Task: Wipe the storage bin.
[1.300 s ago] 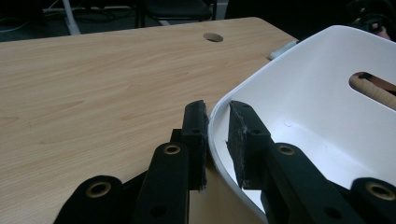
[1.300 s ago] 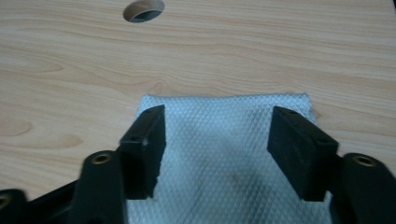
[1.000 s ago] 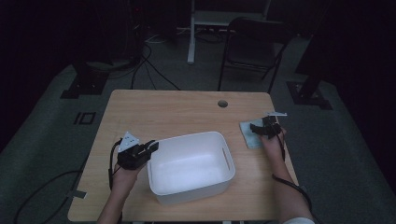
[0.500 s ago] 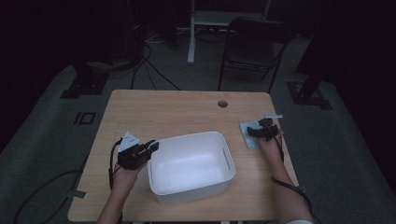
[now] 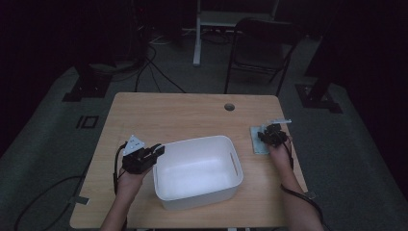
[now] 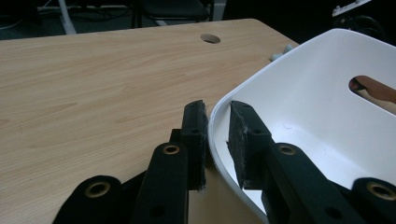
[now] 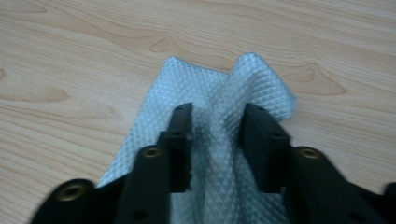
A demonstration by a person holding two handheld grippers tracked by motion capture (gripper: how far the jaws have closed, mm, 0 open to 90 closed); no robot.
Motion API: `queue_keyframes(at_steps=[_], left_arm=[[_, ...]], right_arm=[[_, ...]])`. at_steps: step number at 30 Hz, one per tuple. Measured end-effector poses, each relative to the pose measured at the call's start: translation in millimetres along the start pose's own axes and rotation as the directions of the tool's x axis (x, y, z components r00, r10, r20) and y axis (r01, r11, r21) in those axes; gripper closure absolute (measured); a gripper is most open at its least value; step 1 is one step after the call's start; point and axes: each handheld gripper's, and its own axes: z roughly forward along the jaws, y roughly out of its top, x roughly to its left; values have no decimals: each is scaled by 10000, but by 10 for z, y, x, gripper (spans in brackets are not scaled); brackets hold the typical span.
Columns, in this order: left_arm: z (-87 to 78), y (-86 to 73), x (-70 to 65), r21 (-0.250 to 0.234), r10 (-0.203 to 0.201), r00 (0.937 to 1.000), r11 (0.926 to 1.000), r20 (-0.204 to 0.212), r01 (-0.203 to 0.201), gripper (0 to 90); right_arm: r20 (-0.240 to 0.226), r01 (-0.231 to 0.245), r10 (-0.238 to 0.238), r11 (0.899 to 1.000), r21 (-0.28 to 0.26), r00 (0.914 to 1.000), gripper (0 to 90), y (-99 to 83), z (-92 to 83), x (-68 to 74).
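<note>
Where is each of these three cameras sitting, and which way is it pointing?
High view: above the person's side, facing forward and down on the table; both forearms enter from below.
Left gripper view: on the left gripper, looking along its jaws, which straddle the white bin's rim.
Right gripper view: on the right gripper, facing down at a bunched grey cloth.
Shared: the bin shows in the high and left gripper views.

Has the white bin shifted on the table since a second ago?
No. The white bin sits at the same spot relative to the table's round hole, with the left hand-held gripper clamped on its rim.
</note>
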Motion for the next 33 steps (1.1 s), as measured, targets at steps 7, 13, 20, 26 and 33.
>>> queue_keyframes(at_steps=[7, 13, 20, 26, 33], left_arm=[[11, 3, 2, -19, 18, 10000, 10000, 65, -18, 767], [12, 1, 0, -42, 10, 10000, 10000, 50, -10, 767], [12, 1, 0, -51, 20, 10000, 10000, 52, -20, 766], [12, 5, -6, -10, 69, 10000, 10000, 8, -69, 767], [12, 9, -7, 28, 106, 9999, 9999, -10, -106, 767]], right_arm=[[316, -69, 65, 9999, 133, 9995, 809, 12, -20, 41], [-133, -652, 652, 9979, -21, 9978, 815, -44, -142, 70], [-1372, -542, 472, 9974, -482, 9894, 814, -148, -502, 188], [-2086, -284, -1, 9906, -1336, 9780, 815, -224, -960, 388], [-2845, -90, -587, 9729, -2309, 9569, 814, -234, -1512, 620]])
